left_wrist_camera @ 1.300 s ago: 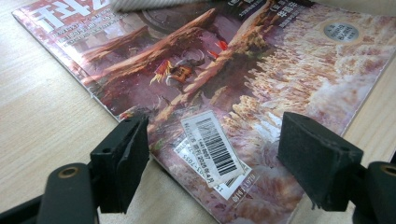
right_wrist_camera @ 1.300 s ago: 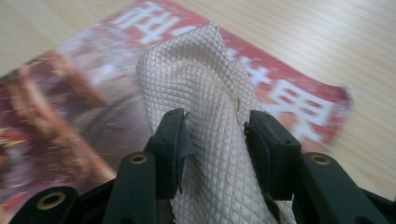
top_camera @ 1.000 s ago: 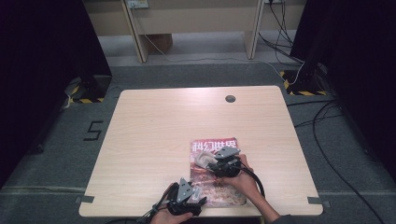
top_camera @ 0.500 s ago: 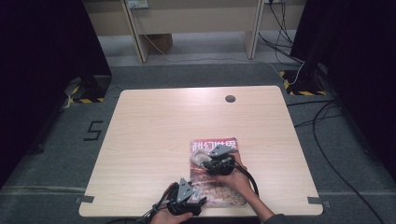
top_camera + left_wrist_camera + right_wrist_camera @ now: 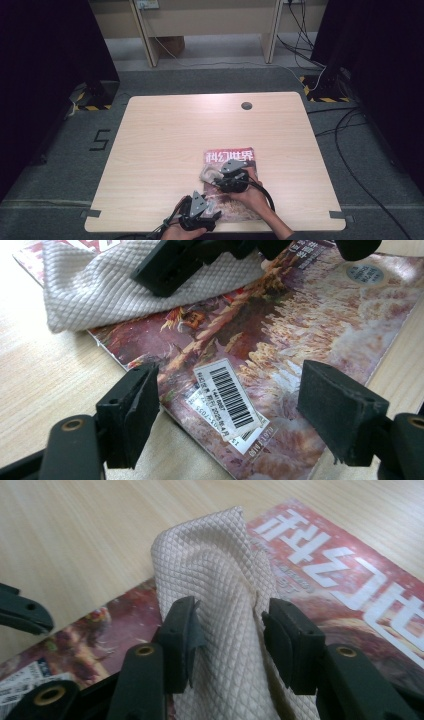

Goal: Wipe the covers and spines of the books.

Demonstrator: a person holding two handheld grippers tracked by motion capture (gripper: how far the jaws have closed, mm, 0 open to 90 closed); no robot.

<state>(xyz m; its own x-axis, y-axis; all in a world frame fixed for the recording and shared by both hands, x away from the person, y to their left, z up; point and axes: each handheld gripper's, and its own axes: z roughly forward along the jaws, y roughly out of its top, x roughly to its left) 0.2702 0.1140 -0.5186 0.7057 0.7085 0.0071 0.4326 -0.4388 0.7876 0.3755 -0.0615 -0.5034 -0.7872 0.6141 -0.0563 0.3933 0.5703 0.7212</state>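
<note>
The left gripper (image 5: pixel 227 425) stands with its jaws wide apart and nothing between the pads, straddling the near corner of the magazine (image 5: pixel 280 335) by the barcode label (image 5: pixel 230 400); to steady the cover for wiping, it should press down there rather than pinch. On the magazine's cover, toward its left edge, lies the white cloth (image 5: pixel 220 605), bunched into a ridge. The right gripper (image 5: pixel 227 630) has that ridge between its pads and its jaws have just been opening a little, so I judge it should tighten before dragging the cloth across the cover.
</note>
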